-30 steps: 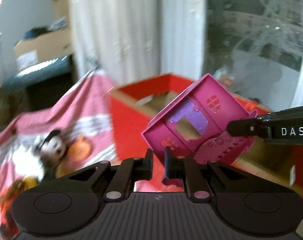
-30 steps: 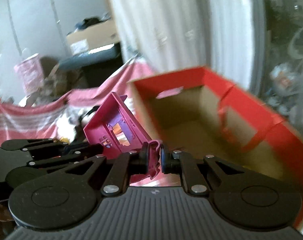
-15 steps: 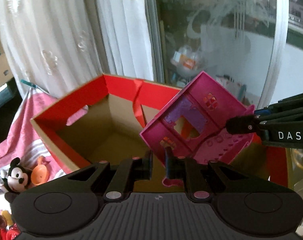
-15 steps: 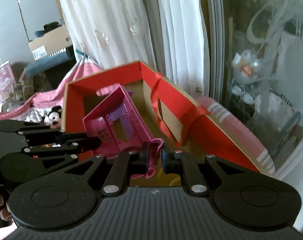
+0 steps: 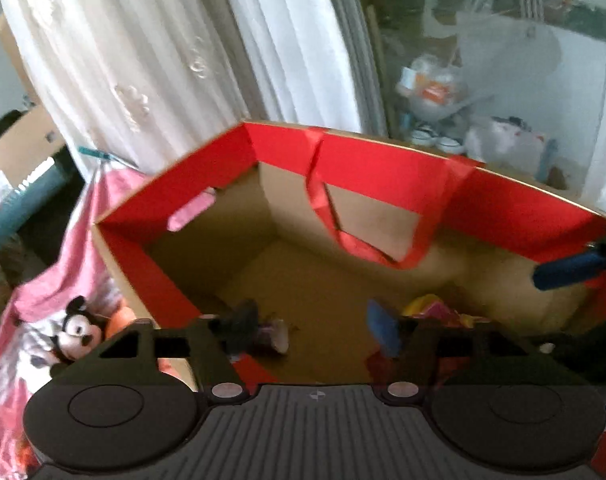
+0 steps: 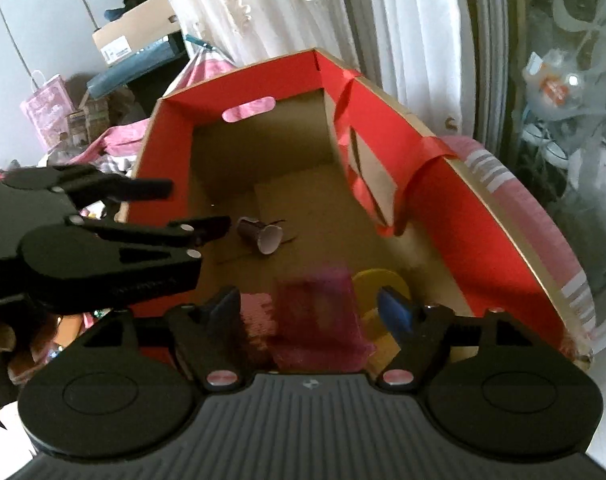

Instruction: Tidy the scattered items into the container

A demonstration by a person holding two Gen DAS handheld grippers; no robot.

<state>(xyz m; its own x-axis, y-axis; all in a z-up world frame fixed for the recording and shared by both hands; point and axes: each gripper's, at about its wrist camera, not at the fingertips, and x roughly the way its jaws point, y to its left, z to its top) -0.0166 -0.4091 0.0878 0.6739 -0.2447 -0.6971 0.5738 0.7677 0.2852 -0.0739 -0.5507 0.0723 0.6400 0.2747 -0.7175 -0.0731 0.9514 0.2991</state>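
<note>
The red cardboard box [image 5: 383,168] with a brown inside stands open below both grippers; it also shows in the right wrist view [image 6: 431,184]. My left gripper [image 5: 315,328] is open and empty over the box. My right gripper [image 6: 311,308] is open and empty; the pink toy house [image 6: 315,320], blurred, is inside the box just beyond its fingers. A purple cup [image 6: 261,234] lies on its side on the box floor, next to a yellow piece [image 6: 377,284]. The left gripper also shows in the right wrist view [image 6: 191,208].
A Mickey Mouse plush [image 5: 77,330] and an orange toy [image 5: 121,320] lie on the pink striped cloth [image 5: 47,280] left of the box. White curtains [image 5: 163,52] and a glass door [image 5: 503,60] stand behind it. A cardboard carton [image 6: 131,38] sits at the far left.
Both grippers have opened and let go of the pink toy house, which has dropped into the box. Both grippers sit lower over the box opening.
</note>
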